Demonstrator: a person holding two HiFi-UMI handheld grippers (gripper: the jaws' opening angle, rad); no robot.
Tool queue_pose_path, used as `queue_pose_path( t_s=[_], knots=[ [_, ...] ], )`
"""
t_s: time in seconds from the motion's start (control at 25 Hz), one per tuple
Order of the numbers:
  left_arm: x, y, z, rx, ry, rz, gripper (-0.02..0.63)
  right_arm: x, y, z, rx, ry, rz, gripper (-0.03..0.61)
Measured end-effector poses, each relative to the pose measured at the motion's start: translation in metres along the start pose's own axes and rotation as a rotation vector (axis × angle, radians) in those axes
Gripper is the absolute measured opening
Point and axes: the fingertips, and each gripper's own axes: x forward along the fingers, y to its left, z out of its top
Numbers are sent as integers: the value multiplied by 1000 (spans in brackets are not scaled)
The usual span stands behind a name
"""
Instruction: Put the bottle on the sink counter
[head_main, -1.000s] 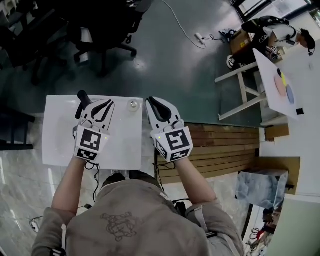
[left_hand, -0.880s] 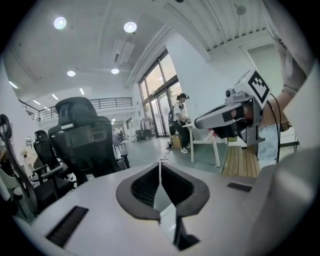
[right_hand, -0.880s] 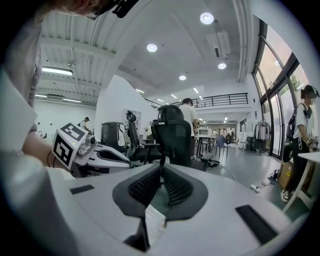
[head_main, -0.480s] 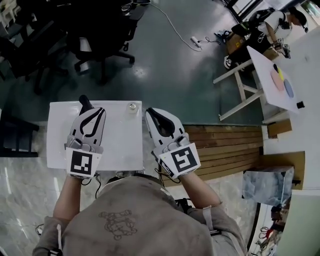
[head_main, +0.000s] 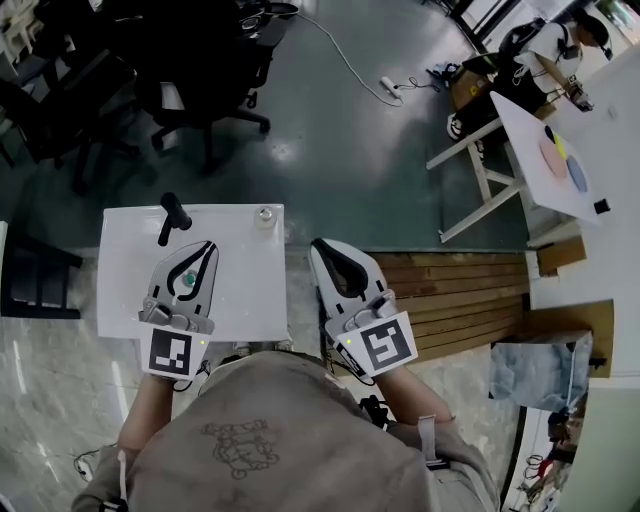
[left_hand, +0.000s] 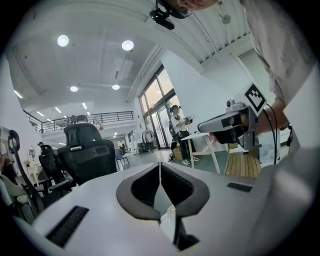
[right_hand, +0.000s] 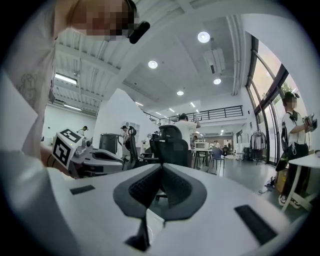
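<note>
The left gripper (head_main: 201, 249), jaws closed on nothing, hangs over the white sink tabletop (head_main: 245, 285) near its black faucet (head_main: 172, 215). The right gripper (head_main: 322, 248), likewise closed and empty, is beside the tabletop's right edge.

Head view overlooks sink counter (head_main: 240, 275); gripper views face level.

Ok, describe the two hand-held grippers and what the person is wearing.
Both the left hand-held gripper and right hand-held gripper are white shells with dark grey ribbed jaw pads, each carrying a cube of black-and-white square markers. The person wears a grey-brown short-sleeved shirt with a line drawing.
</note>
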Motion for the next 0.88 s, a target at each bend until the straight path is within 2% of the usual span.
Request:
queue_pose_path(
  t_s=[0.32, 0.88],
  knots=[
    [-5, -8, -4, 15, 41, 11, 25, -14, 3, -6, -8, 11, -9, 34],
    [2, -22, 7, 24, 28, -7, 25, -29, -5, -2, -36, 13, -27, 34]
  ],
)
